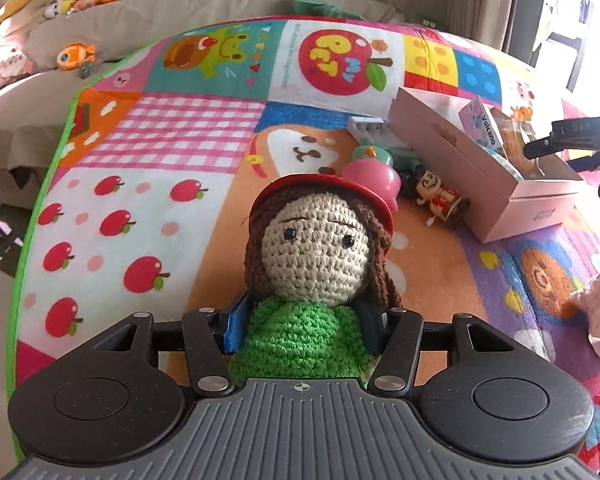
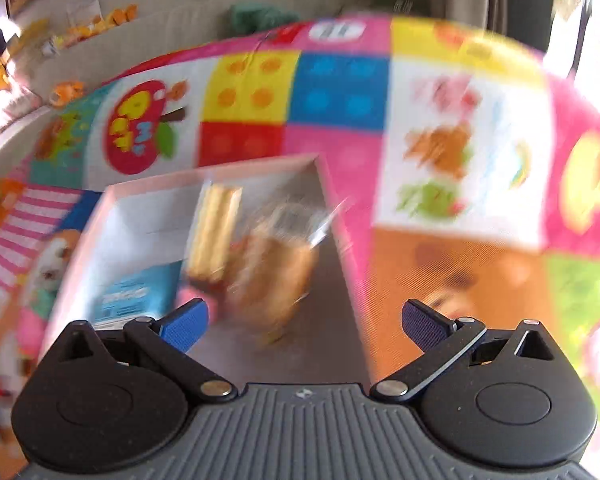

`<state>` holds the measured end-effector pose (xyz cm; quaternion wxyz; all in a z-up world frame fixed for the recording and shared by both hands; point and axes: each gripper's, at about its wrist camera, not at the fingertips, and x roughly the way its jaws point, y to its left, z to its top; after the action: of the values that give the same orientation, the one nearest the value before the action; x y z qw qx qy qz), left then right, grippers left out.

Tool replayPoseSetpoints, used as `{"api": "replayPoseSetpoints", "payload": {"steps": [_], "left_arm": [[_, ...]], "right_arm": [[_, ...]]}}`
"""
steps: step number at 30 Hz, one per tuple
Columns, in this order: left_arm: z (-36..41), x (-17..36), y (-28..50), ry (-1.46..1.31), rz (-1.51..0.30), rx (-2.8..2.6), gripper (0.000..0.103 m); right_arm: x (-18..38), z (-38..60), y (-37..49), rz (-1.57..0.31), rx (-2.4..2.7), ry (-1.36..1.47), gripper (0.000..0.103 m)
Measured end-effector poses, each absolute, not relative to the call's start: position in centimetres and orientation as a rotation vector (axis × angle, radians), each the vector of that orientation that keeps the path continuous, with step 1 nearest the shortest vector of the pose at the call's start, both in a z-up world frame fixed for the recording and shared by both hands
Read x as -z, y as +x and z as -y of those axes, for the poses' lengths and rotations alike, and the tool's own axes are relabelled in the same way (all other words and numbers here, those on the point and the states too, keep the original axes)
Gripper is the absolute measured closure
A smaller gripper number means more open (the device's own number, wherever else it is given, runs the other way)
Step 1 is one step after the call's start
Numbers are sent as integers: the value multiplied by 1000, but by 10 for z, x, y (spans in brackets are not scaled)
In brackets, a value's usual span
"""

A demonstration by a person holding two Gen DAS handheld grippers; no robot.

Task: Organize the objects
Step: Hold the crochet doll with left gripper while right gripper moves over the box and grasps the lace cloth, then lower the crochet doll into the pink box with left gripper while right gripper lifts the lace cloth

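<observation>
A crocheted doll (image 1: 320, 256) with brown hair, a red cap and a green body fills the middle of the left wrist view; my left gripper (image 1: 304, 320) is shut on its green body. A pink cardboard box (image 1: 496, 184) lies open on the colourful play mat (image 1: 172, 152), right of the doll. My right gripper (image 1: 548, 146) shows as a dark shape over the box's right end. In the blurred right wrist view my right gripper (image 2: 304, 322) stands open and holds nothing, above the box (image 2: 228, 176), which contains packaged snacks (image 2: 276, 268) and a blue card (image 2: 132, 292).
A pink cup (image 1: 374, 174), a small figurine (image 1: 436, 196) and a white block toy (image 1: 366, 126) lie between the doll and the box. A crumpled pink cloth (image 1: 598, 308) sits at the right. Plush toys (image 1: 76, 54) line the beige sofa behind the mat.
</observation>
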<state>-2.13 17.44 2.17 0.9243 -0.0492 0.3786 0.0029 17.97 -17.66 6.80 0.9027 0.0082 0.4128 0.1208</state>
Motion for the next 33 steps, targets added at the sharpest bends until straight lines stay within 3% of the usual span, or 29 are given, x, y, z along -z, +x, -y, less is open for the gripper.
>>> {"api": "replayPoseSetpoints", "payload": {"steps": [8, 14, 20, 26, 28, 33], "left_arm": [[-158, -23, -22, -62, -793, 7, 44], [-140, -24, -30, -53, -806, 54, 44], [-115, -23, -40, -56, -811, 97, 44], [-94, -23, -47, -18, -828, 95, 43], [-90, -22, -48, 12, -828, 90, 43], [-92, -27, -48, -16, -857, 105, 45]], "right_arm": [[-64, 132, 144, -835, -375, -39, 0], [-87, 128, 65, -627, -355, -284, 0], [-54, 141, -7, -744, -438, -343, 3], [-27, 139, -18, -795, -431, -274, 31], [-30, 136, -20, -798, -455, -261, 59], [-41, 121, -35, -780, -552, -266, 71]]}}
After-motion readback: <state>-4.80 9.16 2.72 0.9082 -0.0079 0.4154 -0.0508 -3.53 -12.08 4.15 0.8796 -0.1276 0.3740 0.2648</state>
